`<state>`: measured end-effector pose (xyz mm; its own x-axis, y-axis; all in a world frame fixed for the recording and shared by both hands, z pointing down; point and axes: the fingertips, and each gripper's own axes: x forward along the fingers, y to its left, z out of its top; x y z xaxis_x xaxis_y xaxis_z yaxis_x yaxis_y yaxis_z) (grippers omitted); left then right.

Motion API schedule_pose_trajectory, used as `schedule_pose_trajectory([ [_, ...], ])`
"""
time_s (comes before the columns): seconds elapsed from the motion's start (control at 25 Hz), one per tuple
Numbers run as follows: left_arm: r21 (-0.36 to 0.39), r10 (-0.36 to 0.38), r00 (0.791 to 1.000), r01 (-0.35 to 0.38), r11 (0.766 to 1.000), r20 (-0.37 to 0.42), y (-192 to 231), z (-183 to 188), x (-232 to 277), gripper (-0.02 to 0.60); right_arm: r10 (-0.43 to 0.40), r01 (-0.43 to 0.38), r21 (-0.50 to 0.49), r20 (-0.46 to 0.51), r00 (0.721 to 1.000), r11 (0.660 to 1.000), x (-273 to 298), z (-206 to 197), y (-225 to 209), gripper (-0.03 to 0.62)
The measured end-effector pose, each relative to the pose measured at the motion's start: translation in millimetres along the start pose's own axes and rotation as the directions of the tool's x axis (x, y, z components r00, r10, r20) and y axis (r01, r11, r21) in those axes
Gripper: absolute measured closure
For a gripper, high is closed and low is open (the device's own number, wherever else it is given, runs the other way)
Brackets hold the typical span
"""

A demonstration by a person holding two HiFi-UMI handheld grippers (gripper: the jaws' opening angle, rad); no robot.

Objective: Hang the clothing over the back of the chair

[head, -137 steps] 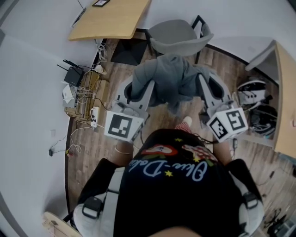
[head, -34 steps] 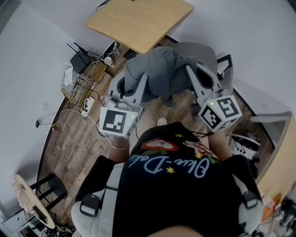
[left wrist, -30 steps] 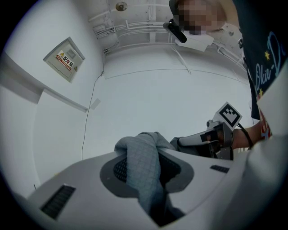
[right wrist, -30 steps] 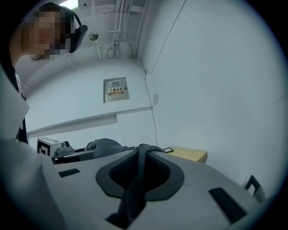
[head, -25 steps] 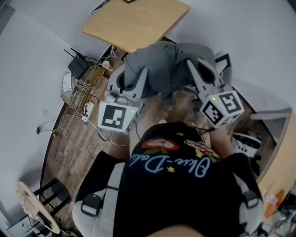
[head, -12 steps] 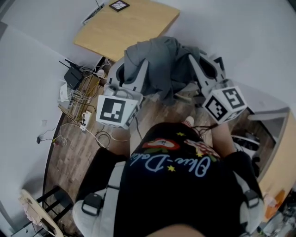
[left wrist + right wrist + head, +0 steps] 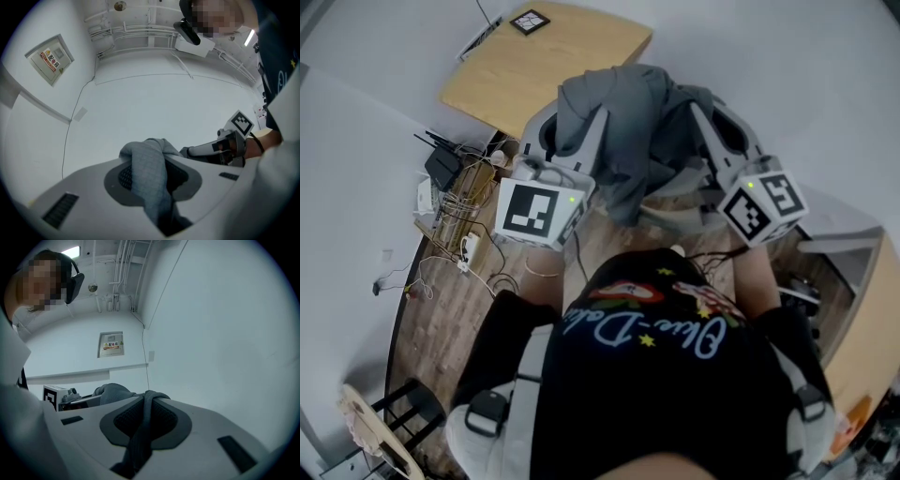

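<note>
A grey garment [image 7: 633,122] hangs bunched between my two grippers, held up in front of me. My left gripper [image 7: 567,127] is shut on one fold of the garment [image 7: 150,178], which runs down between its pads. My right gripper [image 7: 722,117] pinches another fold of the garment [image 7: 143,427] the same way. Under the hanging cloth only a pale grey strip of the chair [image 7: 673,217] shows; the rest is hidden. In the left gripper view the right gripper [image 7: 227,145] shows across the cloth, and in the right gripper view the left gripper [image 7: 63,399] shows.
A wooden table [image 7: 534,61] stands beyond the chair by the white wall. A router and a tangle of cables [image 7: 455,183] lie on the floor at the left. A stool [image 7: 370,422] is at the lower left, and a wooden desk edge [image 7: 862,347] at the right.
Both grippers have carried the garment forward and upward together, toward the table. The chair, partly visible behind the cloth before, is now almost covered by it.
</note>
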<state>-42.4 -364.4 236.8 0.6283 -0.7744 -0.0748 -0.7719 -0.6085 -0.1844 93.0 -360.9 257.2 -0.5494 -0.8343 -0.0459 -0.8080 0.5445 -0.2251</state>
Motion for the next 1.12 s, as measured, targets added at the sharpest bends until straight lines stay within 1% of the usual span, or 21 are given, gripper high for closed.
schedule_pose_trajectory([
  [0.12,0.0,-0.009,1.0,0.009,1.0,0.013,-4.1,3.7,18.1,0.495,-0.007,0.007,0.0,0.009,1.0,1.0,0.9,7.2,-15.1,0.554],
  [0.44,0.001,-0.025,0.999,0.025,1.0,0.026,-11.5,3.5,29.7,0.495,-0.02,0.021,-0.019,0.031,0.999,1.0,-3.1,13.6,-26.5,0.554],
  [0.68,0.01,-0.038,0.999,0.037,0.999,0.026,-45.5,9.2,66.4,0.495,-0.029,0.031,-0.05,0.039,0.999,0.998,-21.2,33.1,-68.7,0.554],
  [0.8,0.007,-0.038,0.999,0.037,0.999,0.02,-52.5,9.0,74.7,0.495,-0.034,0.036,-0.07,0.041,0.999,0.997,-24.4,38.7,-78.8,0.554],
  [0.96,0.002,-0.027,1.0,0.027,1.0,0.01,-65.0,4.4,86.0,0.495,-0.04,0.043,-0.076,0.036,0.999,0.996,-32.7,37.3,-96.8,0.554],
  [1.12,-0.008,-0.029,1.0,0.029,1.0,-0.008,-85.0,-7.1,93.6,0.495,-0.046,0.047,-0.063,0.018,0.999,0.997,-46.0,27.8,-115.7,0.554],
])
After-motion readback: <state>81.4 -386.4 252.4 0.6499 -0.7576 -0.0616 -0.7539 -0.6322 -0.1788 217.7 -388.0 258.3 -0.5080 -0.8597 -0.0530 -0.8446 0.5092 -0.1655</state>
